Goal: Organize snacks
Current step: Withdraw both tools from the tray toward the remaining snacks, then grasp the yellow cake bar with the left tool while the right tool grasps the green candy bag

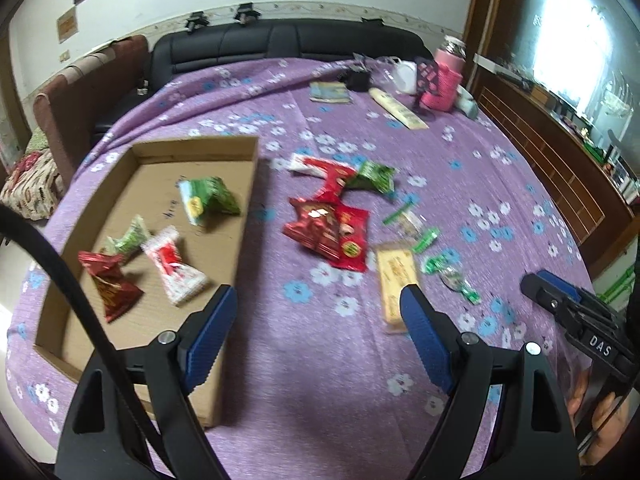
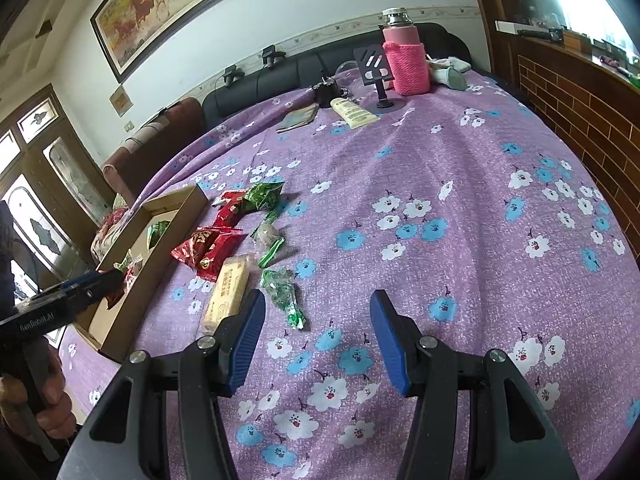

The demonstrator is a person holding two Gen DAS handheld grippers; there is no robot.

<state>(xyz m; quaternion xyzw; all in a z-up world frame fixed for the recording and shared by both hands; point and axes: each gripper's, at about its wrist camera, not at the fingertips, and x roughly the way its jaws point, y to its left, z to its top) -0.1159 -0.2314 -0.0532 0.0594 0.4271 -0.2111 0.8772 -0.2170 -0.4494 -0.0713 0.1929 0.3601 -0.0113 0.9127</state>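
Observation:
A shallow cardboard box [image 1: 244, 216] [image 2: 176, 216] lies on the purple flowered cloth and holds several snack packets, among them a green one [image 1: 208, 198] and a white-and-red one [image 1: 174, 270]. Right of the box lie red packets [image 1: 332, 232] [image 2: 212, 248], a green packet [image 1: 374, 176] [image 2: 262, 196], a yellow bar [image 1: 394, 280] [image 2: 228, 292] and small green-wrapped candies [image 1: 452, 276] [image 2: 282, 292]. My left gripper [image 1: 320, 332] is open and empty above the box's right wall. My right gripper [image 2: 318, 340] is open and empty, just right of the yellow bar.
At the table's far end stand a pink flask [image 2: 404, 56], a phone stand [image 2: 378, 76], a cream tube [image 2: 354, 112], a booklet [image 2: 300, 118] and a black object [image 2: 326, 94]. A black sofa [image 1: 280, 46] lies behind, a wooden cabinet [image 2: 580, 112] to the right.

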